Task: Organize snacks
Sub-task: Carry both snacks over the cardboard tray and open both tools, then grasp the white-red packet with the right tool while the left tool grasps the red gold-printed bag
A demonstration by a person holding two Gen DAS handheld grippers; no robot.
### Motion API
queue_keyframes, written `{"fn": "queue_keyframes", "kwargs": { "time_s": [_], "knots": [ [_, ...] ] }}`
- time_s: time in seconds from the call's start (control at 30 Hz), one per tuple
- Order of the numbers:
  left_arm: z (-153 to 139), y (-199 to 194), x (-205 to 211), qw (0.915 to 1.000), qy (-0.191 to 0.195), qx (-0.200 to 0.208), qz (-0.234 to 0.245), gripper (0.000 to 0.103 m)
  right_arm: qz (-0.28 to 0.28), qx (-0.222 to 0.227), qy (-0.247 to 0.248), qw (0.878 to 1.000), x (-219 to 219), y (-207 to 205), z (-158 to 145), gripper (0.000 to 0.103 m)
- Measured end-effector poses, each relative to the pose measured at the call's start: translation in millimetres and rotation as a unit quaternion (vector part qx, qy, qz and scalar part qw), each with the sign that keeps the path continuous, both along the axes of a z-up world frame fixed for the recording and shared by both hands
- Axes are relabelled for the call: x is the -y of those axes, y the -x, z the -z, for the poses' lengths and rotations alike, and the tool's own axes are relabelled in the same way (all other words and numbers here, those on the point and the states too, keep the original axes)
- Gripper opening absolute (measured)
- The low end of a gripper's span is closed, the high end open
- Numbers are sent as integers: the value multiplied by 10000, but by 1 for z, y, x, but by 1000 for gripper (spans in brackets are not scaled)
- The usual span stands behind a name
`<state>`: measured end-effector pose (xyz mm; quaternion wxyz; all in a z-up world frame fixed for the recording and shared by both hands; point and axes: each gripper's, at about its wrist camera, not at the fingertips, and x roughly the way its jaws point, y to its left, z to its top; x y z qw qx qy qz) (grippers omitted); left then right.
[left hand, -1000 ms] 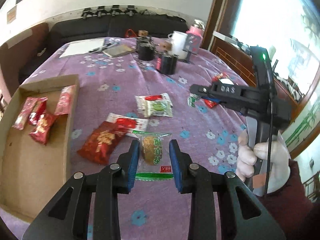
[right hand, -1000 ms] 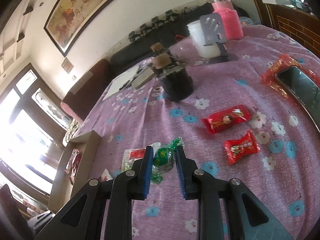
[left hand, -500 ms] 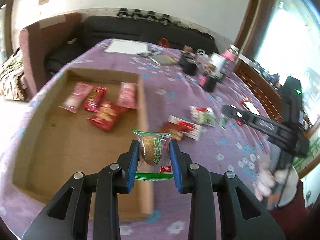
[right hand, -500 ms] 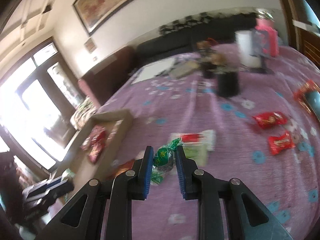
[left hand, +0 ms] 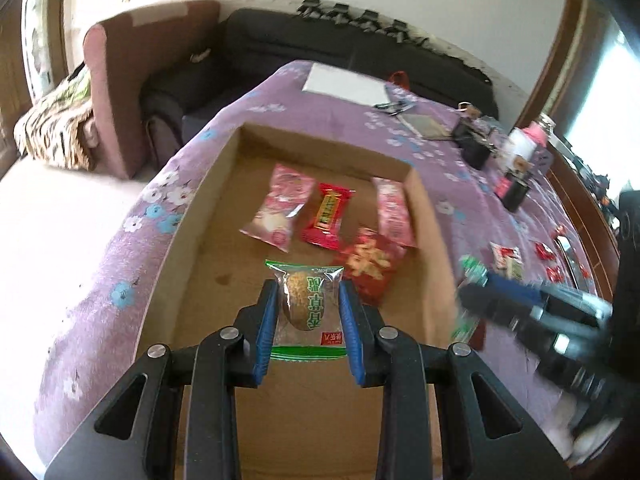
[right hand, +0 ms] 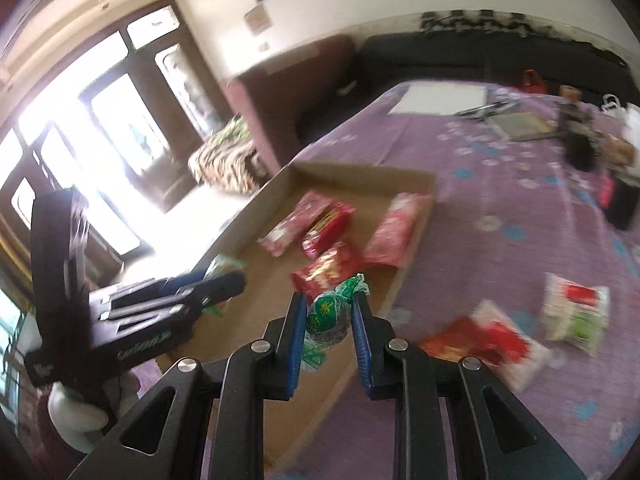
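My left gripper (left hand: 307,300) is shut on a clear green-edged pastry packet (left hand: 306,304) and hovers over the open cardboard box (left hand: 192,224). Inside the box lie pink packets (left hand: 280,208), a red candy bar (left hand: 328,216) and a red-gold packet (left hand: 370,260). My right gripper (right hand: 329,312) is shut on a small green-wrapped candy (right hand: 328,316), above the box's near right wall (right hand: 404,268). The left gripper (right hand: 216,284) shows blurred at the left of the right wrist view, and the right gripper (left hand: 480,296) blurred at the right of the left wrist view.
Loose snacks remain on the purple flowered tablecloth (right hand: 500,200): a white-green packet (right hand: 576,312) and red-white packets (right hand: 492,344). Dark cups (left hand: 472,148), a pink bottle (left hand: 538,136), a notebook and paper (left hand: 348,84) stand farther back. A sofa and armchair lie beyond the table.
Both grippers have swung left from the loose snacks at the table's middle to the cardboard box, each still carrying its snack. The box now fills the centre of both views.
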<state>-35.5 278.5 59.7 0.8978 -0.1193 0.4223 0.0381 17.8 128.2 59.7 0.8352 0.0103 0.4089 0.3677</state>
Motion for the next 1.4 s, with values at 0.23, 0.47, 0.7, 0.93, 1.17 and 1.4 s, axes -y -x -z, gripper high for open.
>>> {"fn": "queue_keyframes", "kwargs": {
  "time_s": [0.23, 0.47, 0.7, 0.93, 1.17, 1.4],
  "knots": [
    [16, -18, -12, 9994, 134, -304, -72, 28, -316, -259, 409, 9983, -50, -1, 28, 23],
    [23, -21, -23, 9985, 292, -394, -253, 30, -348, -315, 546, 9974, -62, -4, 38, 26],
    [16, -16, -29, 9983, 469, -259, -232, 61, -276, -327, 318, 9986, -61, -7, 34, 32],
    [-13, 5, -25, 9979, 525, 163, -336, 60, -54, -220, -27, 9997, -32, -4, 8, 32],
    [-35, 30, -2, 9954, 774, 549, -163, 64, 668, -12, -219, 9975, 49, -11, -13, 35],
    [-28, 32, 40, 9935, 1003, 466, 281, 64, 1766, -168, -144, 9840, 148, -33, 0, 39]
  ]
}}
